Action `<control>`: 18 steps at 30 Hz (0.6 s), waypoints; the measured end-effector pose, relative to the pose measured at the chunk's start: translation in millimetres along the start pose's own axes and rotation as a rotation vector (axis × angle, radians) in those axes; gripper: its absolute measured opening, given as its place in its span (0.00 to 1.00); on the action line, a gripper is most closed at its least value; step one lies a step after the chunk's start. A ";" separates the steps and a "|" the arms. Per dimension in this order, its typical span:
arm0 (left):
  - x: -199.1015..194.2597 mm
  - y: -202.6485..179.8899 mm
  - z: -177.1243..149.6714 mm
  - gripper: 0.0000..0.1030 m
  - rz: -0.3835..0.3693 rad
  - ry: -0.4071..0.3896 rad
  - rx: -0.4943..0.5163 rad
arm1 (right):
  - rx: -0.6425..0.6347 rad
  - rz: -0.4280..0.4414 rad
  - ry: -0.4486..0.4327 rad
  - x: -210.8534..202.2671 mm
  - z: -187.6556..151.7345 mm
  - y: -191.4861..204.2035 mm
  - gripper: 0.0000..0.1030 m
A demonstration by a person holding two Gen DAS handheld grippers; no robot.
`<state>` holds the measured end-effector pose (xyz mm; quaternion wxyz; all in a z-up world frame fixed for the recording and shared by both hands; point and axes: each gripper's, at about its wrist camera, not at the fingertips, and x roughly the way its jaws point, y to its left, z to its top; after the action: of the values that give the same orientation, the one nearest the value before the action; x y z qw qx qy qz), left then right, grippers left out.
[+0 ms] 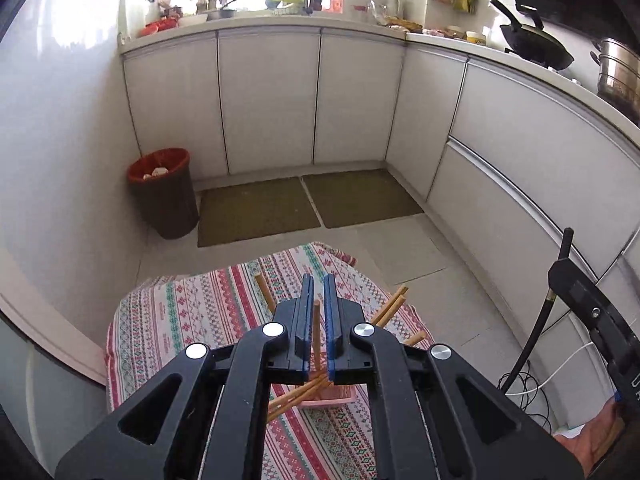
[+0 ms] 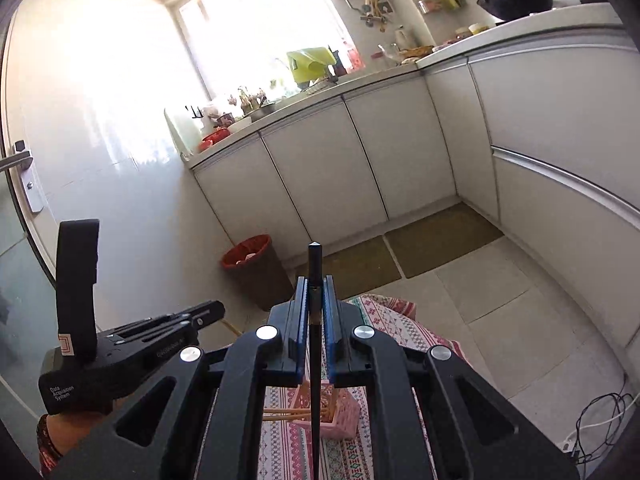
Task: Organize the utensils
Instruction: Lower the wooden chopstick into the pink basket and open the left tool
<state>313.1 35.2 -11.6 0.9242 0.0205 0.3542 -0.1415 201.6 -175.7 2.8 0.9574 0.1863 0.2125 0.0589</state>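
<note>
My left gripper (image 1: 319, 280) is shut on a wooden chopstick (image 1: 316, 332) that stands upright between its blue pads, above a small table with a patterned cloth (image 1: 180, 312). Below it sits a pink basket (image 1: 320, 402) with more wooden chopsticks (image 1: 294, 398) leaning out. Other wooden chopsticks (image 1: 390, 305) stick up on both sides. My right gripper (image 2: 314, 280) is shut on a black chopstick (image 2: 314, 264), its tip pointing up past the pads, over the same pink basket (image 2: 342, 412). The black chopstick (image 1: 536, 320) also shows at the right edge of the left wrist view.
A dark bin with a red liner (image 1: 162, 192) stands by the left wall. Two brown floor mats (image 1: 256, 210) lie before white cabinets (image 1: 268, 100). Cables (image 2: 600, 420) lie on the floor at right. A hand (image 2: 60, 436) holds the left gripper.
</note>
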 end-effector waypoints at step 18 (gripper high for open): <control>-54.5 100.6 -47.1 0.33 0.041 -0.182 -0.387 | -0.071 -0.126 -0.168 76.7 -52.6 29.9 0.07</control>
<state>271.7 151.6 -17.1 0.9417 -0.1631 0.2893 -0.0530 247.3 -115.9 -59.4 0.9797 0.1428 0.1407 -0.0097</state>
